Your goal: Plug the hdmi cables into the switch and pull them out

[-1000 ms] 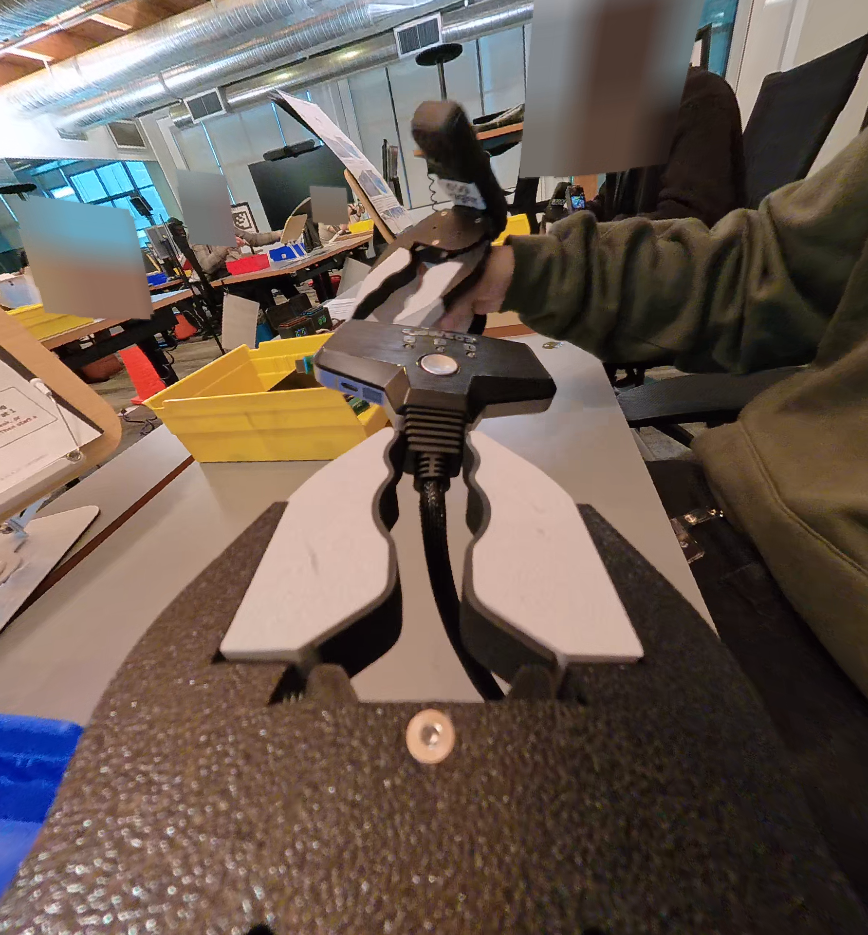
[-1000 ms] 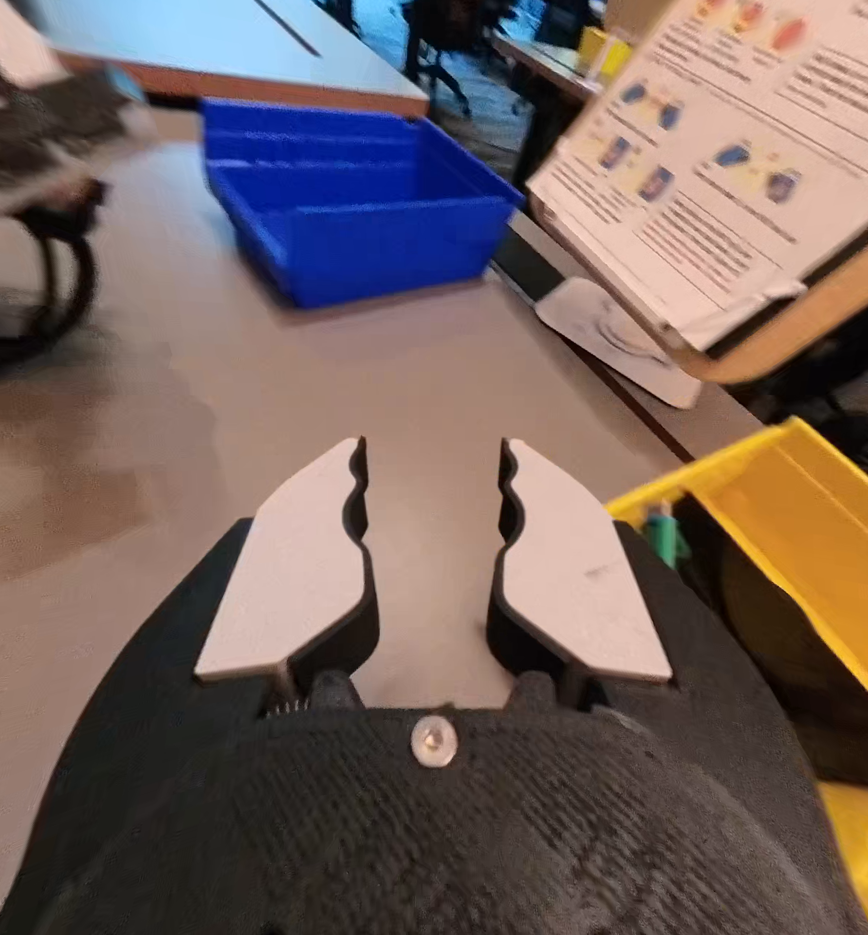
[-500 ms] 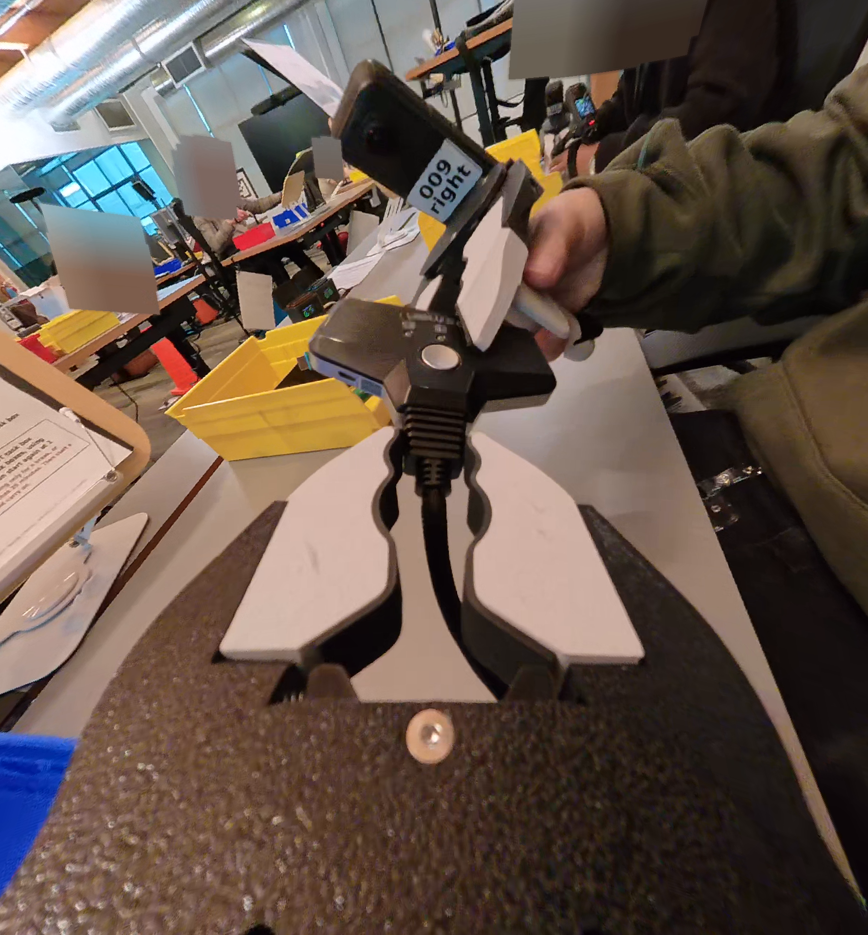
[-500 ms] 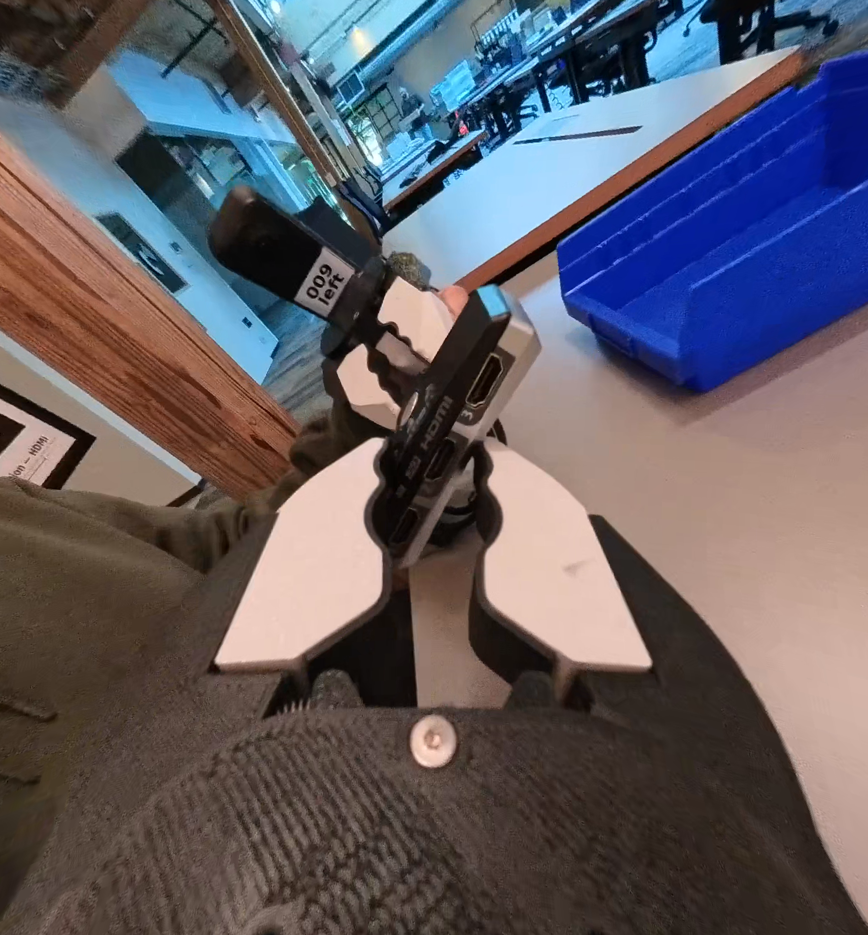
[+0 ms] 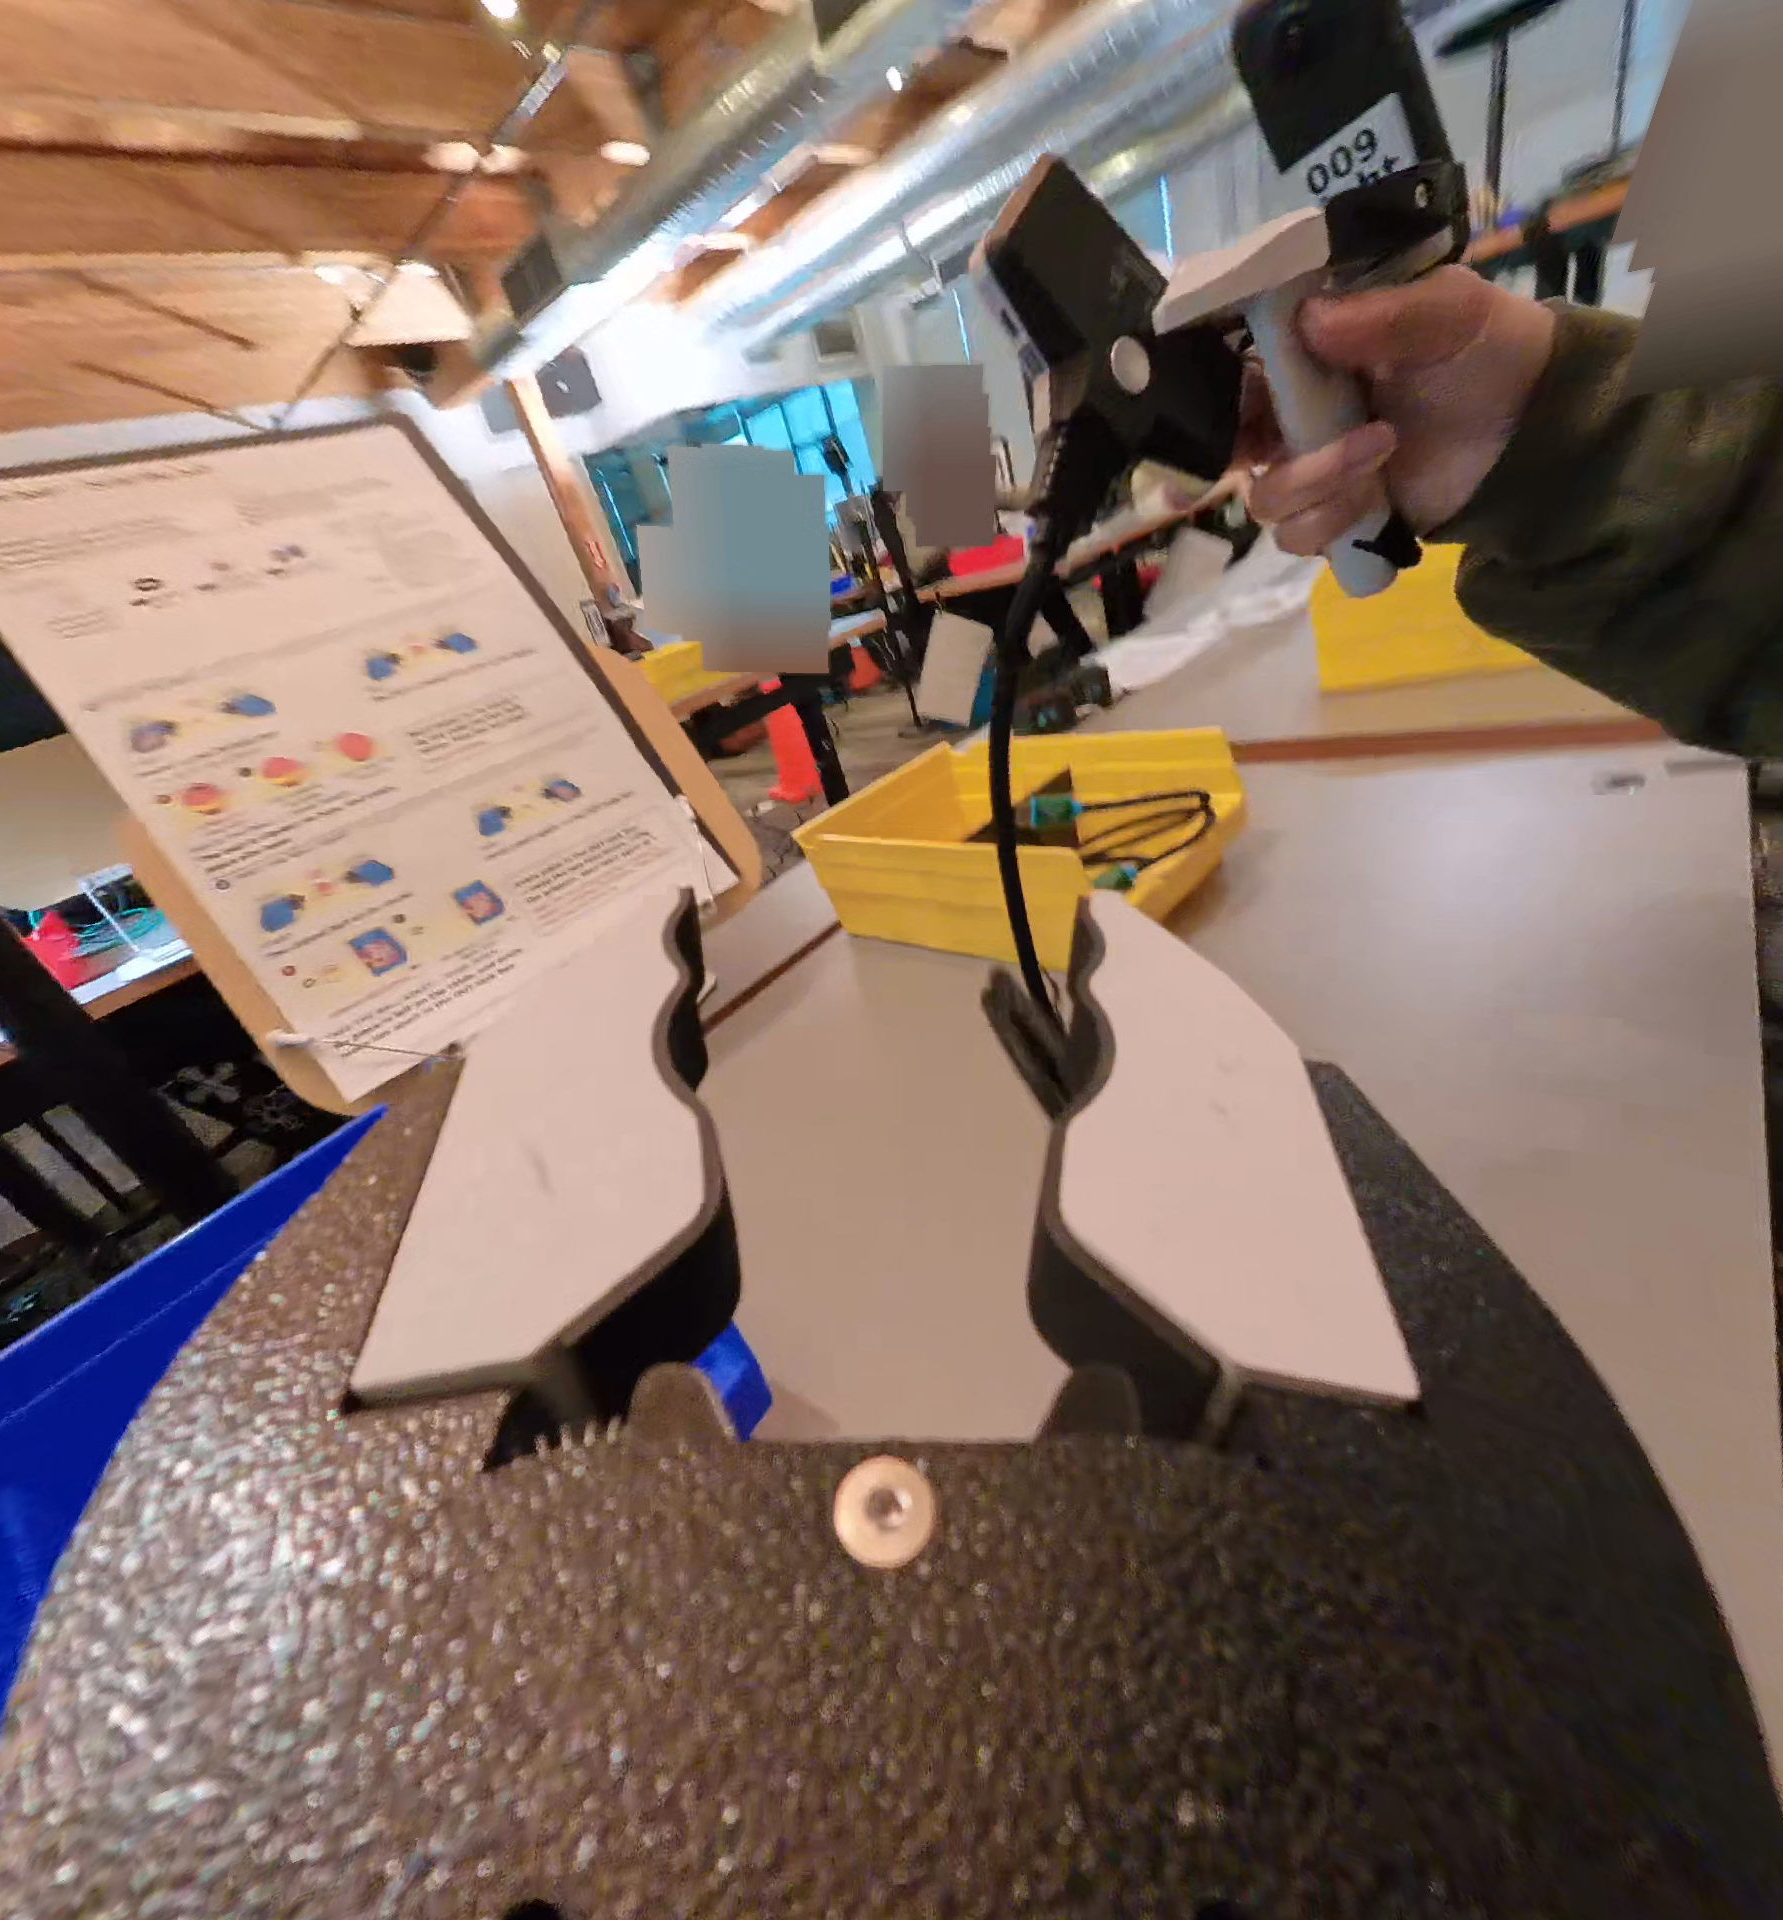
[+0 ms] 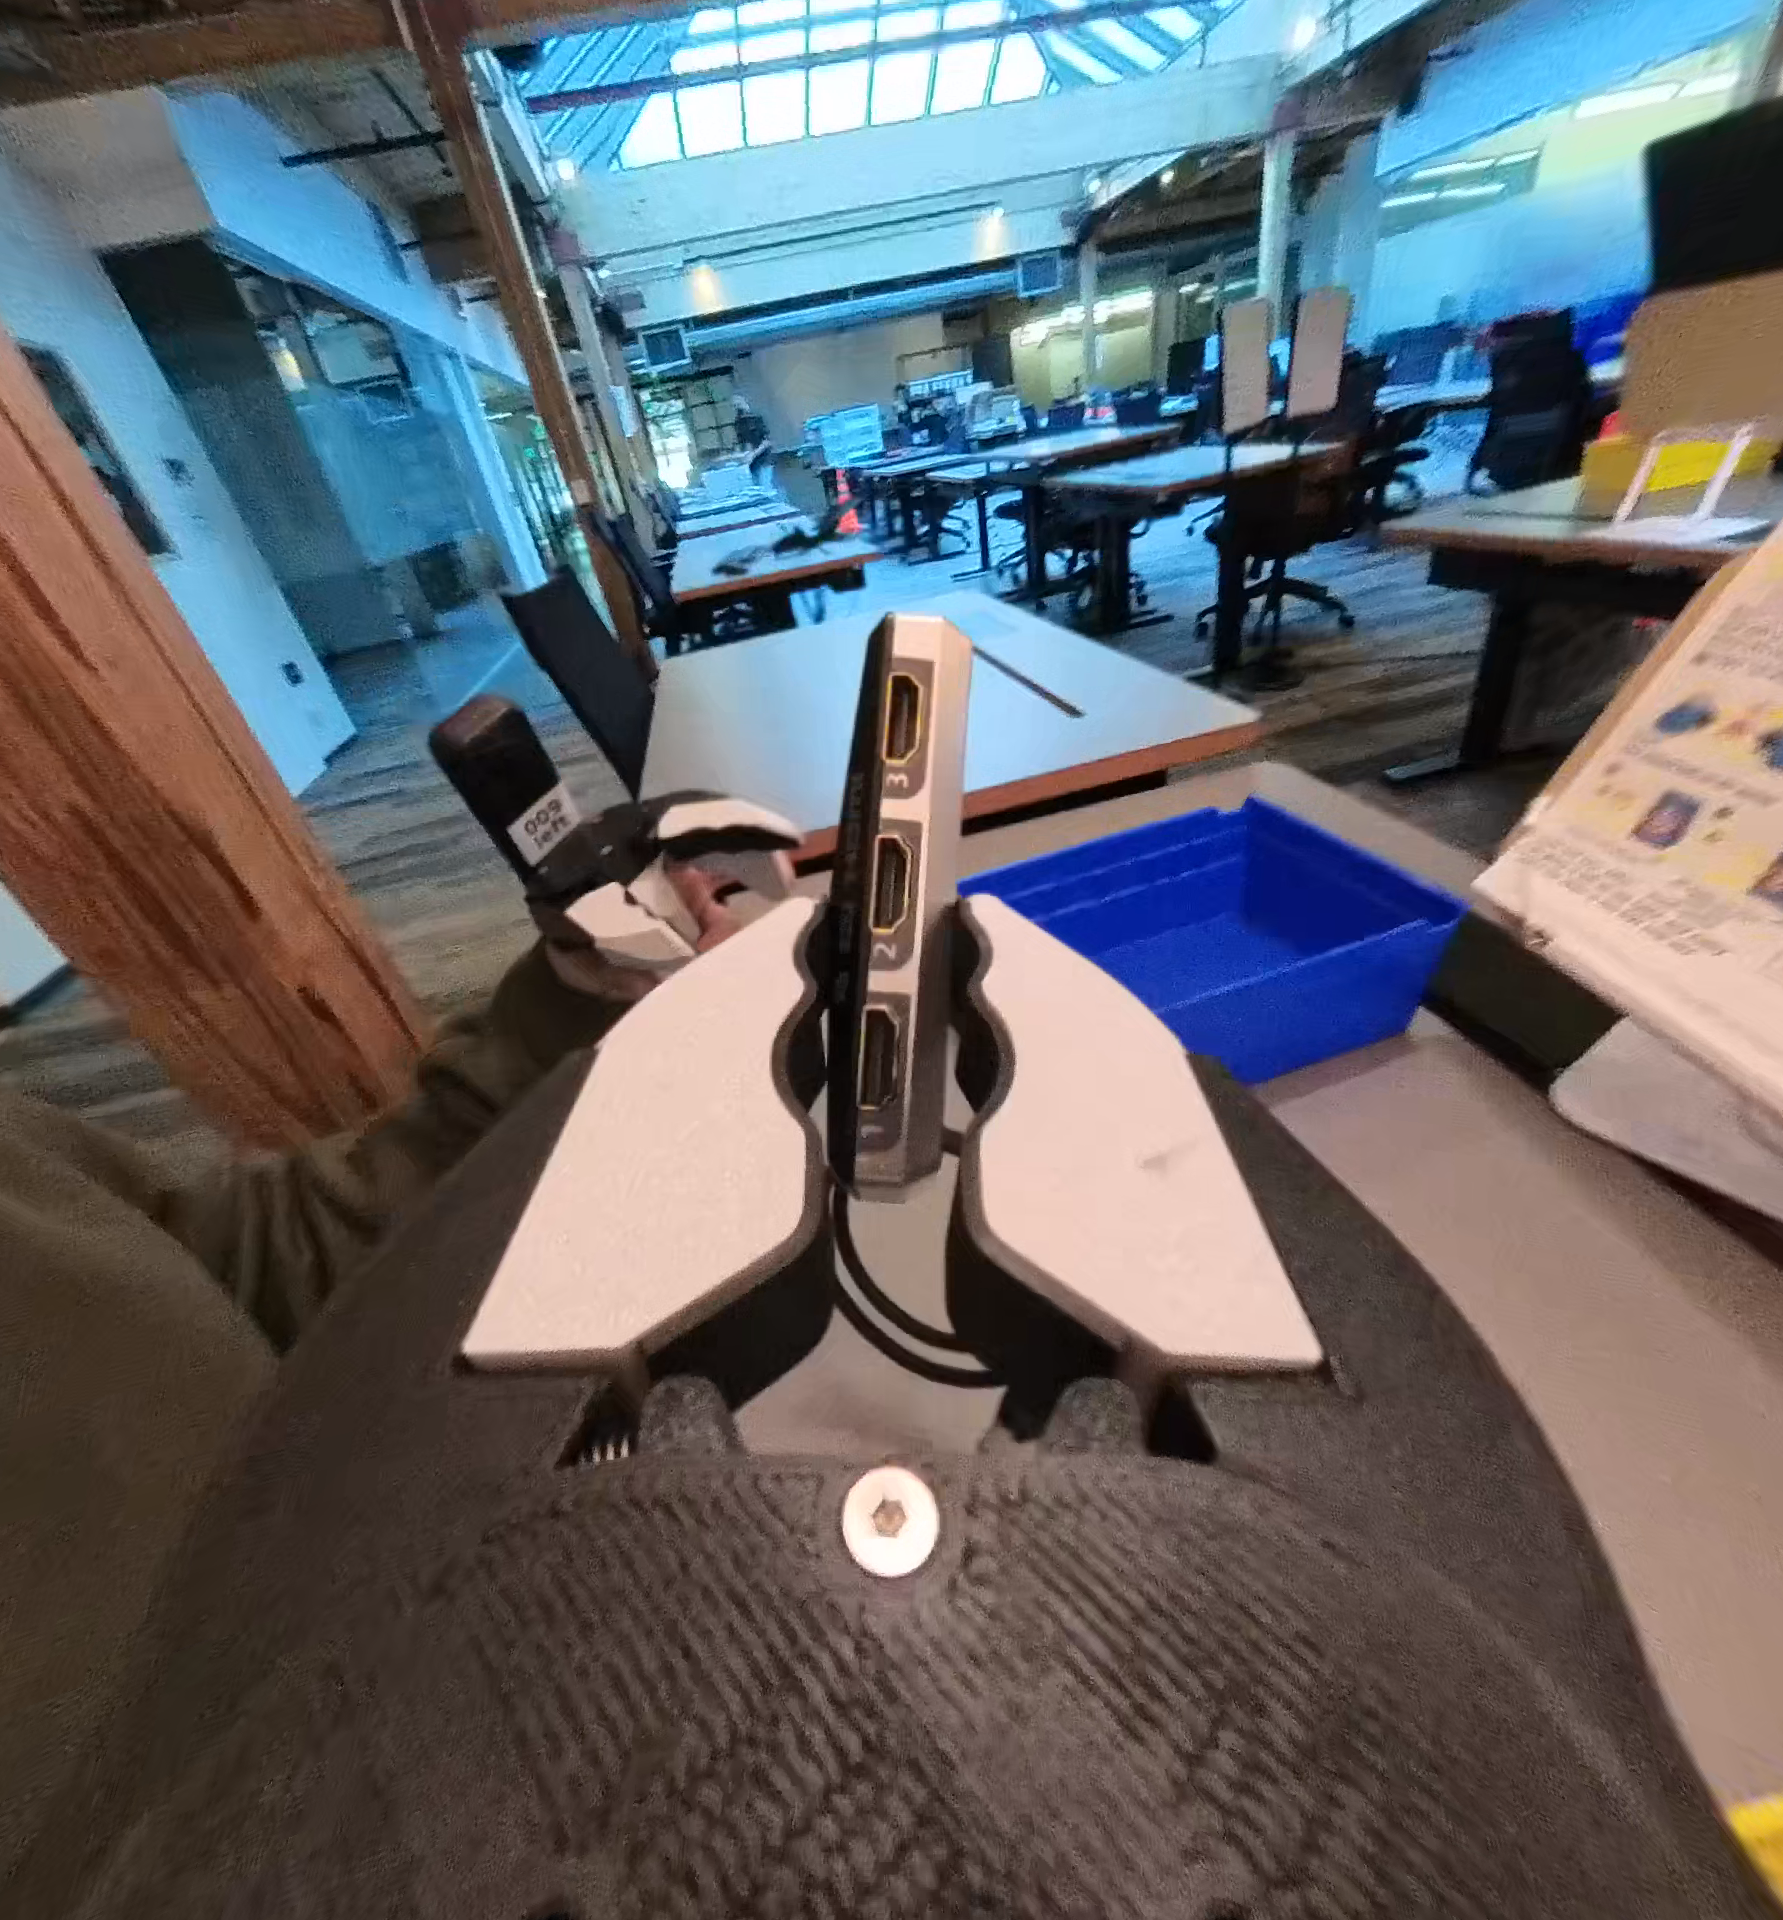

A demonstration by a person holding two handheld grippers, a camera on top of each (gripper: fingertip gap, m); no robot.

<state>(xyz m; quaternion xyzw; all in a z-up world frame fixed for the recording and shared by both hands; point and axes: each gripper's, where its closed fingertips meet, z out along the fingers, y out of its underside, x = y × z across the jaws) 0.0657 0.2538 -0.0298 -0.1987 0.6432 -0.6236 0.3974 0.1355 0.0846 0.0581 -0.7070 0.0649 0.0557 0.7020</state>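
Observation:
The HDMI switch (image 6: 902, 883) is a slim black and silver box with three ports facing my right camera. My right gripper (image 6: 892, 935) is shut on it and holds it on edge in the air. Its black cable (image 6: 897, 1340) loops down under the jaws. In the left wrist view the switch (image 5: 1074, 281) is high at the upper right in the right gripper (image 5: 1188, 343). The cable (image 5: 1006, 779) hangs down to a plug (image 5: 1022, 1039) beside my left gripper's right finger. My left gripper (image 5: 887, 935) is wide open, and it also shows in the right wrist view (image 6: 679, 883).
A yellow bin (image 5: 970, 873) holding more cables stands on the grey table (image 5: 1438, 1039) ahead of the left gripper. A blue bin (image 6: 1230, 935) is near the table's other end. An instruction board (image 5: 295, 707) on a stand leans beside it. A wooden post (image 6: 139, 727) stands off the table.
My left gripper has opened and let go of the switch's cable. My right gripper has shut on the switch, lifted it up and turned it on edge.

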